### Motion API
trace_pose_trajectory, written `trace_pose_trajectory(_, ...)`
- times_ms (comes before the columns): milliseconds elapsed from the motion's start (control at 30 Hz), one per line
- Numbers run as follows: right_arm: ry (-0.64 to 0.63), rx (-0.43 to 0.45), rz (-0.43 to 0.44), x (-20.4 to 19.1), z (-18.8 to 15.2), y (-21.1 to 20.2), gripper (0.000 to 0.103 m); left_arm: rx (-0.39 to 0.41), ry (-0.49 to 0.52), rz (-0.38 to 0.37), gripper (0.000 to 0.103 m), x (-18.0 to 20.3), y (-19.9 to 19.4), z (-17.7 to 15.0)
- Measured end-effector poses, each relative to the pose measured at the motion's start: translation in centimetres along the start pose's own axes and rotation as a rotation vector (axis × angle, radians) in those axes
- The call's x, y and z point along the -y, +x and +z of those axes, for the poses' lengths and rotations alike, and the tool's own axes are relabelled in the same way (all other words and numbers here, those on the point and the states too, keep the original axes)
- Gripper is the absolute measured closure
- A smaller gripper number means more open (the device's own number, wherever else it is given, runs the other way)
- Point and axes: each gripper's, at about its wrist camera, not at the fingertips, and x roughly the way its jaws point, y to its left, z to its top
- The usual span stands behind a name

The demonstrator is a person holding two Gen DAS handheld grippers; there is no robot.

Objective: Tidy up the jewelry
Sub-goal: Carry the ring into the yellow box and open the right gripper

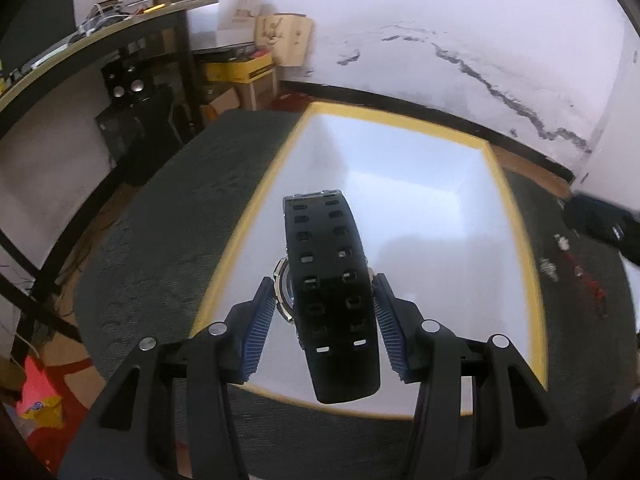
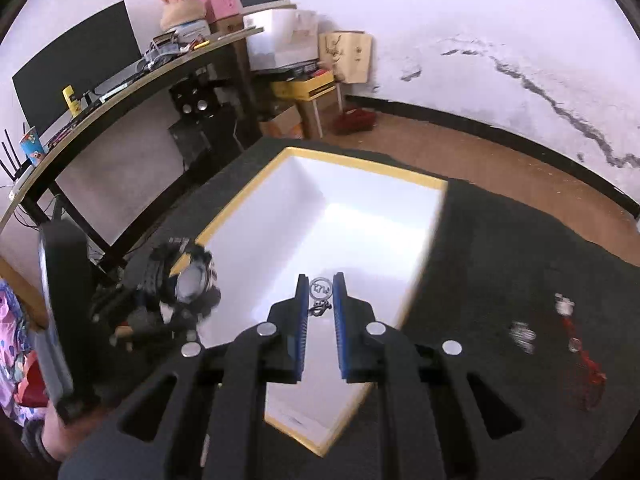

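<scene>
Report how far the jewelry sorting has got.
Done: nothing shows in the box yet. In hand: the left gripper holds a watch and the right gripper a ring charm, both over the box. Left: a red bracelet and small silver pieces on the mat.

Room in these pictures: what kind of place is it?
Probably a home office or spare room: a desk with a monitor, stacked cardboard boxes, and a cracked white wall.

No legible text or labels anywhere.
</scene>
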Motion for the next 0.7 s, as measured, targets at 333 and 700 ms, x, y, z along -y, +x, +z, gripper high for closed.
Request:
trace_pose_trajectory(333, 0.073, -0.194, -0.049, -0.3, 2.4, 12.1, 0.09, 0.024, -0.033, -0.077, 0.054, -1.4, -0.6, 0.2)
trace_pose_trajectory(700, 0.078, -0.358, -0.129, 0.8, 0.7, 18.5, 0.09, 0.024, -0.021, -0.103, 0.054, -0.7, -0.7, 0.3)
